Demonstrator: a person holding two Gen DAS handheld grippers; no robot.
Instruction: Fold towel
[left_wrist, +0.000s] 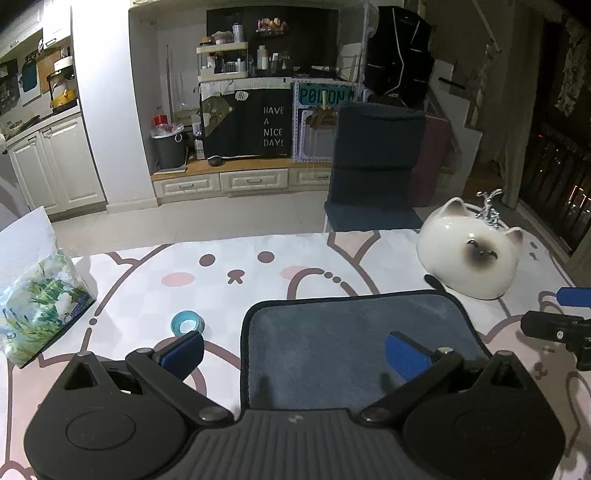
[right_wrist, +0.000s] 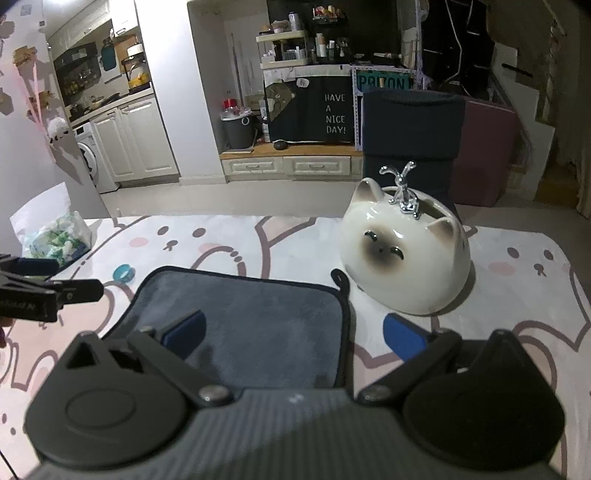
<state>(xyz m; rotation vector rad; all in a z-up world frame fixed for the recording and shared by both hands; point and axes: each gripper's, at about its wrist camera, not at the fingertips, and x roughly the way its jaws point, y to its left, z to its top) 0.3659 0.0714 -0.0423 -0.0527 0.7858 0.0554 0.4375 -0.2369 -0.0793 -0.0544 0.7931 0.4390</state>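
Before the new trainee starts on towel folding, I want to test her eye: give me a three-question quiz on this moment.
1. True or false: the left gripper is shut on the towel.
2. What sits nearest the towel's far right corner? A) tape roll B) cat-shaped bowl C) tissue pack
3. Fill in: the right gripper straddles the towel's ___ edge.

Key: 1 false, both grippers are open; 2 B; 3 right.
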